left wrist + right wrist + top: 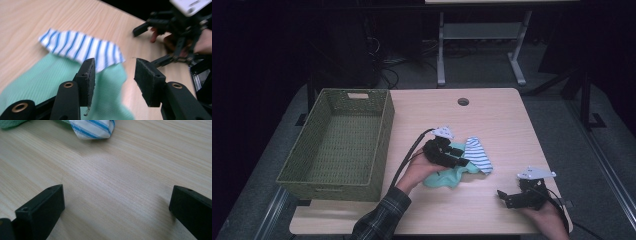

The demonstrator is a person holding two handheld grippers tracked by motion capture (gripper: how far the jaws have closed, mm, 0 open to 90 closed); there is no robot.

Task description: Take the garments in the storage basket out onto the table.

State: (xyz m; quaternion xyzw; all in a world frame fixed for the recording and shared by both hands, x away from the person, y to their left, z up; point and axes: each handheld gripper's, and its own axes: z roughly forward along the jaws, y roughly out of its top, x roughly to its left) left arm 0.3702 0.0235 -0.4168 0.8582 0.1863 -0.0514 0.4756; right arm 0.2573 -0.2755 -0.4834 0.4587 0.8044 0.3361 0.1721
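Striped cloth (pixel 82 48) lies on the surface (pixel 492 115), overlapping a green cloth (pixel 37 82), just beyond my left gripper (pixel 113 75), whose jaws stand part open, gripping nothing. My right gripper (pixel 115 212) rests well apart, jaws wide and empty.

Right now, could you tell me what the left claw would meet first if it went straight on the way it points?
Most likely the green cloth lying just ahead of the open left claw, then the striped cloth; depth is unclear.
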